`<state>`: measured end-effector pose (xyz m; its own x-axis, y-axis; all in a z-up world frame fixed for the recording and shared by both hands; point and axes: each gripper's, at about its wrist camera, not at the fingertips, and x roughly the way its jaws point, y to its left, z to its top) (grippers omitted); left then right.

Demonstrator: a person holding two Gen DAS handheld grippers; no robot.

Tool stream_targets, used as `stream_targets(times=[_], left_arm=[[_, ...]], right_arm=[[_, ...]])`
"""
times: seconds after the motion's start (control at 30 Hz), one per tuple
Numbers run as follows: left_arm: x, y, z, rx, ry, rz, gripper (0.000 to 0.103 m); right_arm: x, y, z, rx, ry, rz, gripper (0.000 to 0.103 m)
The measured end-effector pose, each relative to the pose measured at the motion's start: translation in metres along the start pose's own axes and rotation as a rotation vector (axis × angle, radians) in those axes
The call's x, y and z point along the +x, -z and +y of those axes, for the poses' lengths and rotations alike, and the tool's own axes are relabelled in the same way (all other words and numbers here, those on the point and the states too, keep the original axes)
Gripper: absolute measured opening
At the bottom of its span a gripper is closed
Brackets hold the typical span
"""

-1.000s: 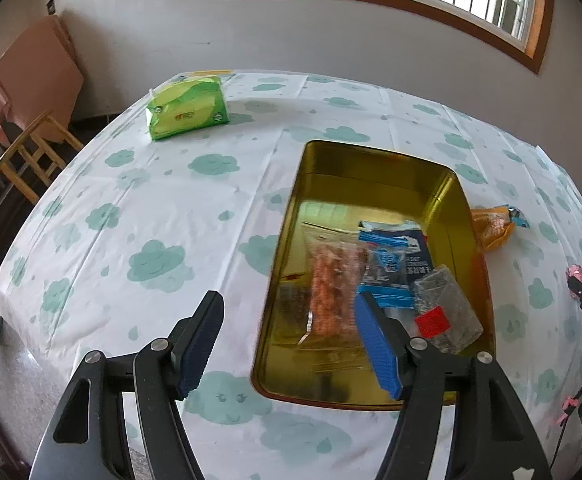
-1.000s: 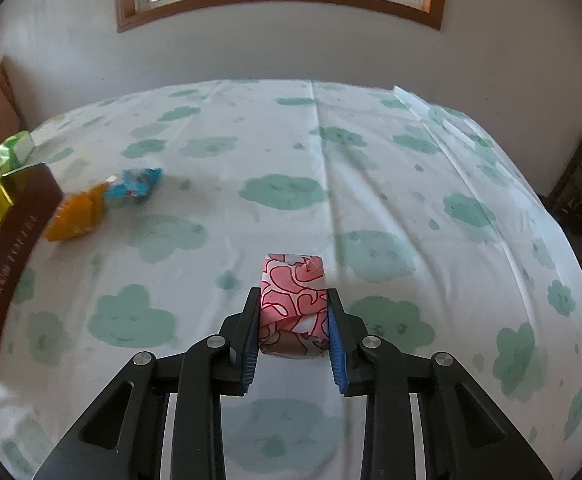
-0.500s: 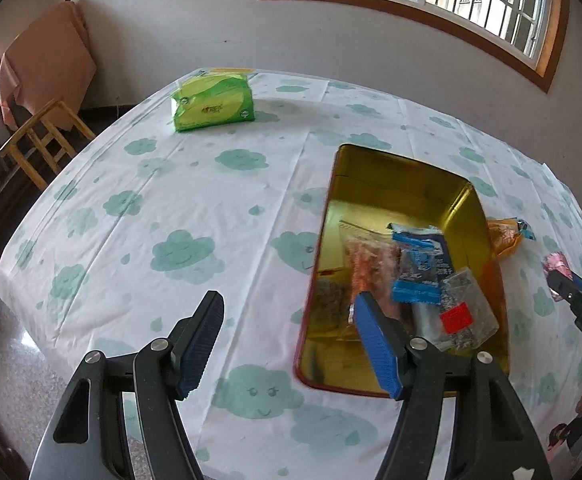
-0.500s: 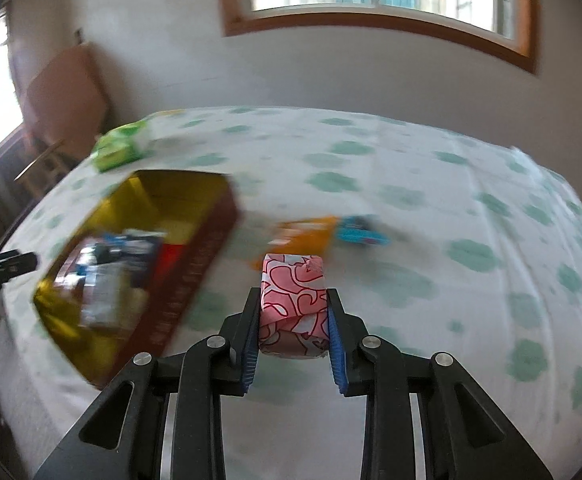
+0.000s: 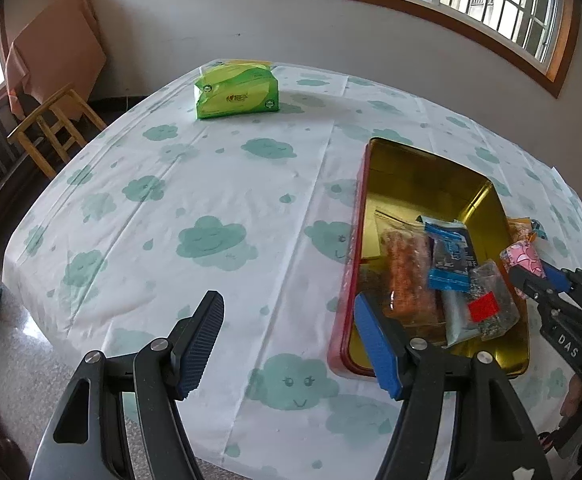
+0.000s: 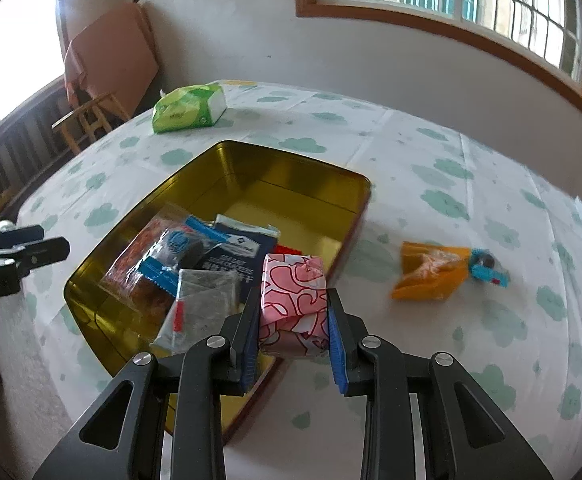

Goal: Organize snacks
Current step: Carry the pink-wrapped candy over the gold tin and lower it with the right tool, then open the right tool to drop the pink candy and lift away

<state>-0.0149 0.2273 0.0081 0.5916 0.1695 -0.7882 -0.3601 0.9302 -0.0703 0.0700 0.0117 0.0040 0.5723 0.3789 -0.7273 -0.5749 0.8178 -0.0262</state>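
Note:
My right gripper (image 6: 293,338) is shut on a pink-and-white wrapped snack (image 6: 293,294) and holds it above the near right edge of the gold tin (image 6: 291,168). The tin holds several snack packets (image 6: 179,268). In the left wrist view the same pink snack (image 5: 521,256) hangs over the tin's right rim (image 5: 491,200), held by the right gripper (image 5: 531,276). My left gripper (image 5: 287,344) is open and empty, low over the tablecloth left of the tin. An orange packet (image 6: 431,274) and a blue candy (image 6: 487,270) lie on the cloth right of the tin.
A green tissue pack (image 5: 237,94) lies at the far side of the table, also shown in the right wrist view (image 6: 189,108). A wooden stool (image 5: 57,124) stands past the table's left edge. The cloud-print cloth (image 5: 211,216) covers the round table.
My right gripper has carried the pink snack left, from the open cloth to above the tin's edge. My left gripper has drifted left, away from the tin, still open.

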Motion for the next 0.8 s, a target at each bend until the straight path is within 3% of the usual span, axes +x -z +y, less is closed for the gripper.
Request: stream_targets(times=[0.1,0.53,0.8], left_arm=[[0.001,0.000,0.001,0.002,-0.005,0.004,0.064],[0.005,0.004,-0.001,0.021,-0.022,0.014,0.068],[0.005,0.005,-0.005,0.031,-0.028,0.020,0.069]], right_arm=[[0.003,-0.002,0.012,-0.030,0.009,0.000,0.031],[0.008,0.002,0.039,-0.002,-0.110,0.021,0.030],[0.002,0.002,0.035,0.024,-0.130,-0.001,0.032]])
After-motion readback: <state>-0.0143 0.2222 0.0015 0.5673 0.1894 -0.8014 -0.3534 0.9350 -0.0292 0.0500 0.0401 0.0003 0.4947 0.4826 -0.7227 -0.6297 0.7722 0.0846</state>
